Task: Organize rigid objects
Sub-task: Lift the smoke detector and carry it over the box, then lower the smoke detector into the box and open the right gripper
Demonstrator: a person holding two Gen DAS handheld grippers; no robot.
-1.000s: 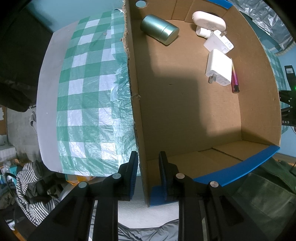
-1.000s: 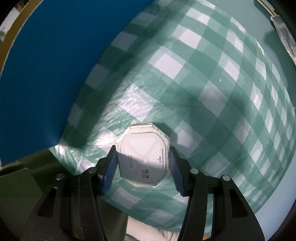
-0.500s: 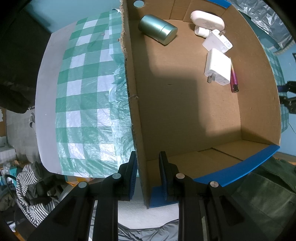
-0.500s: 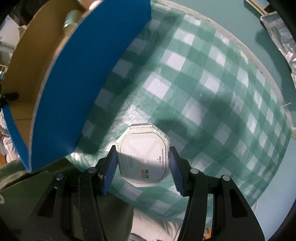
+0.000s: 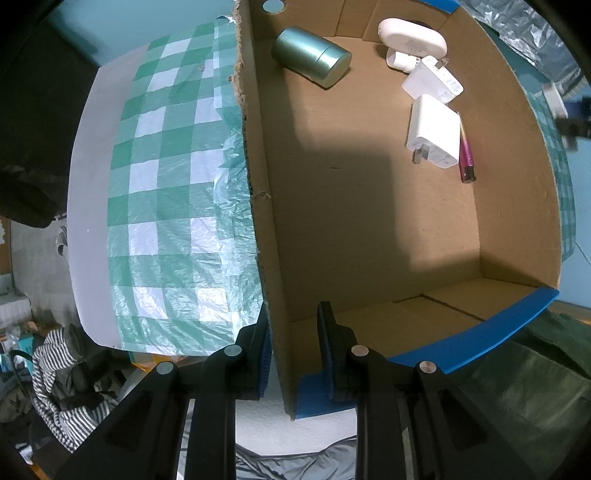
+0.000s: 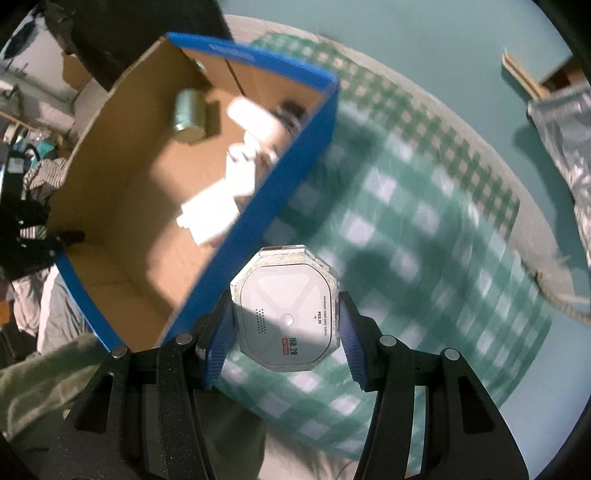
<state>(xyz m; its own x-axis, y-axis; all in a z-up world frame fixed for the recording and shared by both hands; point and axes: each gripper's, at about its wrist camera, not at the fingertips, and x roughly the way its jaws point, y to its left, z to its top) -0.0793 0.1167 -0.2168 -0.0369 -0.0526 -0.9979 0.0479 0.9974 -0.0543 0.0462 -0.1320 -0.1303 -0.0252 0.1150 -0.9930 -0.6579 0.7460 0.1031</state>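
Observation:
My right gripper [image 6: 286, 323] is shut on a white octagonal device [image 6: 286, 310] and holds it in the air above the checked cloth, just right of the box's blue wall. The cardboard box [image 6: 122, 221] is blue outside and open on top. My left gripper [image 5: 293, 345] is shut on the box's near left wall [image 5: 273, 295]. Inside the box lie a green metal tin [image 5: 312, 55], a white oval device [image 5: 412, 35], two white chargers [image 5: 436, 131] and a pink tube [image 5: 466, 158].
A green and white checked cloth [image 5: 166, 206] covers the round table [image 5: 88, 184]. A silver foil bag [image 6: 561, 147] lies at the far right of the table. Striped clothing [image 5: 55, 362] lies on the floor below left.
My right gripper has risen high off the cloth with the octagonal device, and the box's inside has come into its view. The left gripper still holds the box wall.

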